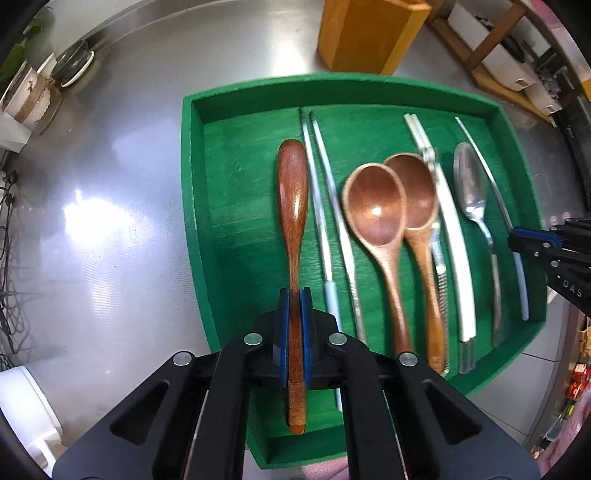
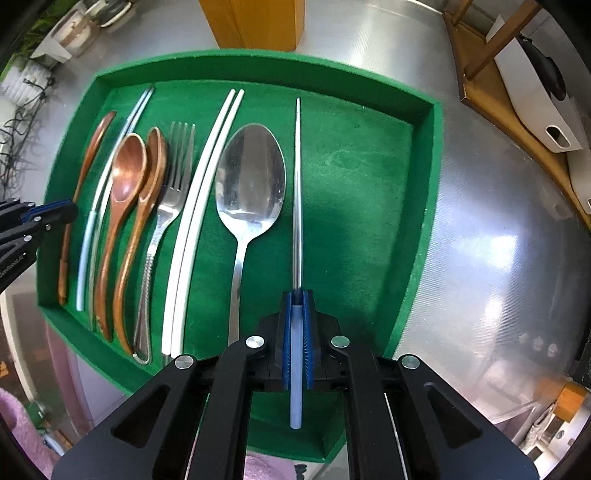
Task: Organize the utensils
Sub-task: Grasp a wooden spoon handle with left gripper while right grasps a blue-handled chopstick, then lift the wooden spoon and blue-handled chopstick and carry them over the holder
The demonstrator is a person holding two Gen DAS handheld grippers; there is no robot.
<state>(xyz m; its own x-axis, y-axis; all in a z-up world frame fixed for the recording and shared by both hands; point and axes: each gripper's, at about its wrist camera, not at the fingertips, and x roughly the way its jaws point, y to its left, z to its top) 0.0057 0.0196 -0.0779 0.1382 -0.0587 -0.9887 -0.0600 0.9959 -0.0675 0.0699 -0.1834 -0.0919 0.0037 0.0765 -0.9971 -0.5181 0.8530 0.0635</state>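
Green felt-lined wooden tray (image 1: 192,206) with raised rim on a brushed steel worktop (image 1: 110,184), utensils laid side by side in it, handles toward the cameras.

Left gripper (image 1: 294,295): jaws closed on the thin neck of a dark wooden spoon lying on its side (image 1: 292,192), blue pads pressed to either side, thread-wrapped handle end showing beneath. Leftmost in the row, bare green felt between it and the left rim.

Right gripper (image 2: 297,295): jaws clamped on a single metal chopstick with a pale blue handle (image 2: 297,192), pads on the handle just below the metal shaft, tip toward the far rim. Rightmost in the row, wide bare felt between it and the right rim.

Between the two, left to right in the right wrist view: a pair of metal chopsticks with pale blue handles (image 2: 110,177); two brown wooden spoons (image 2: 127,173), bowls overlapping; a steel fork (image 2: 177,177) just beside them; a pair of white chopsticks (image 2: 201,192); a large steel spoon (image 2: 251,177), bowl up, just beside the gripped chopstick.

Behind the tray, an upright yellow-brown wooden box (image 1: 369,33). At the right edge of the worktop, a wooden rack with white containers (image 2: 532,103). Far left, jars and bowls (image 1: 33,92).
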